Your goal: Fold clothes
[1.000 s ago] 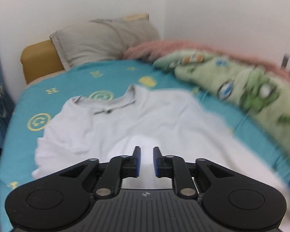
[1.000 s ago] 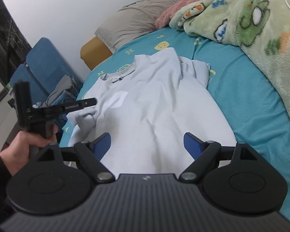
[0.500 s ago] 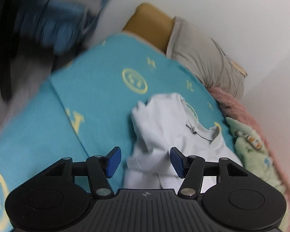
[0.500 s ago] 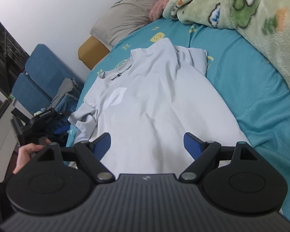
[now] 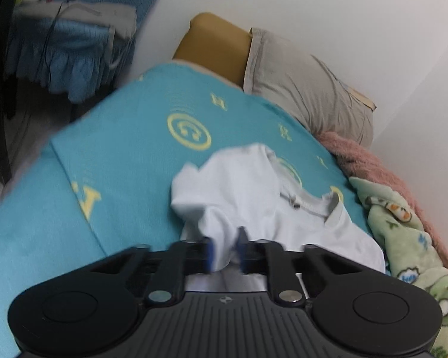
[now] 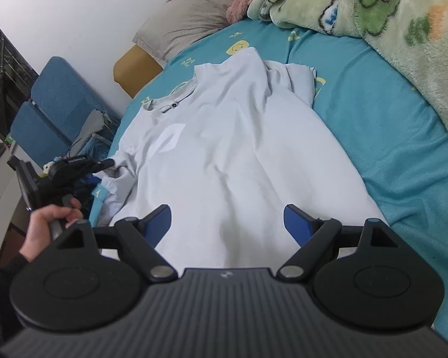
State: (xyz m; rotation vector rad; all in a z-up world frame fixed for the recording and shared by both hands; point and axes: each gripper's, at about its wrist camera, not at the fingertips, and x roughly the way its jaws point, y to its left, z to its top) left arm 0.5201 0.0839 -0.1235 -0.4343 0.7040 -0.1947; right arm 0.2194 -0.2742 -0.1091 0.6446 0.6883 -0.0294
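A white short-sleeved shirt (image 6: 224,149) lies face up on the teal bedsheet (image 6: 388,137), collar toward the pillow. Its left sleeve (image 5: 224,197) is crumpled near the bed's edge. My left gripper (image 5: 225,253) has its blue pads closed on that sleeve's cloth; it also shows in the right wrist view (image 6: 104,164) at the sleeve. My right gripper (image 6: 228,223) is open and empty, hovering over the shirt's lower hem. The right sleeve (image 6: 295,80) is folded in over the body.
A grey pillow (image 5: 304,89) and mustard cushion (image 5: 215,44) lie at the bed's head. A green cartoon blanket (image 6: 388,24) and pink fleece (image 5: 373,164) run along the wall side. A blue chair (image 6: 44,113) with clothes stands beside the bed.
My left gripper swung from above the shirt's middle to the left sleeve, opened, then closed on the sleeve. My right gripper stayed open and edged a little nearer over the hem.
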